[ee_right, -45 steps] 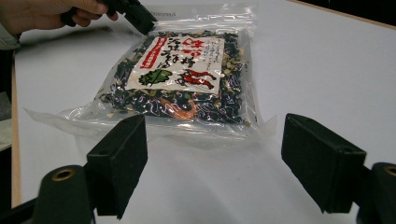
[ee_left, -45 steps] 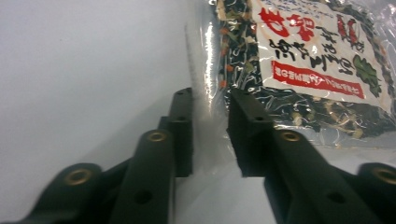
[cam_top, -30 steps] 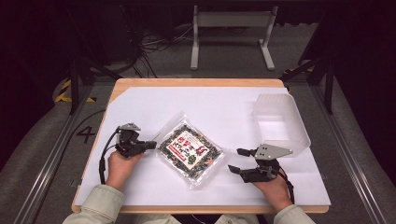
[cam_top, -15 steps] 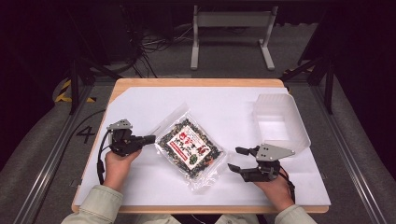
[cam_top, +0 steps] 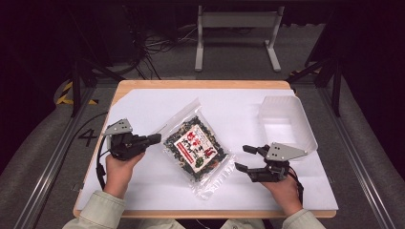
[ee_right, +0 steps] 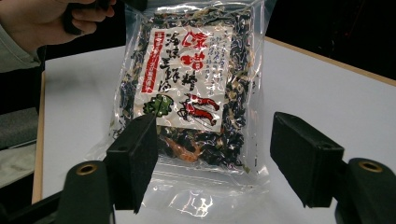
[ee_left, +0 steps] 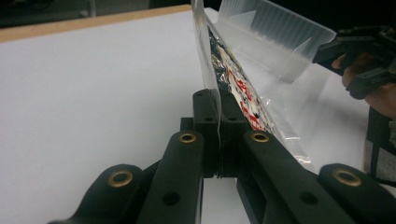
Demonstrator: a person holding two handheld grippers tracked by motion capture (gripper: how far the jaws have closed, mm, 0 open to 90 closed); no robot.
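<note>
While the left gripper point(cam_top: 154, 139) sits mid-left in the high view, its fingers are pressed together on the clear edge of the snack bag point(cam_top: 196, 148), w/ the film pinched between them. Left gripper view confirms: both black fingers point(ee_left: 205, 112) meet at frame centre, the thin plastic edge runs up betw. them, and the bag point(ee_left: 238, 88) stands on edge, leaning toward upper right of the frame. Bag contents are dark dried bits w/ a white-and-red label; in the high view it lies at centre of the frame, diagonal, on the white sheet point(cam_top: 229, 109) covering the desk point(cam_top: 143, 84). Its left end is lifted at the left gripper; lower-right end rests on the sheet.

Right gripper point(cam_top: 244, 158) is lower right of centre in the high view, fingers spread partway, nothing betw. them, tips just beside the bag's lower-right corner; can't tell if touching. In the right gripper view the bag point(ee_right: 191, 93) fills centre frame beyond the two spread fingers point(ee_right: 135, 158), w/ the left hand point(ee_right: 42, 18) at upper left.

Clear plastic tray point(cam_top: 305, 133) sits at right in the high view, apart from the bag.
</note>
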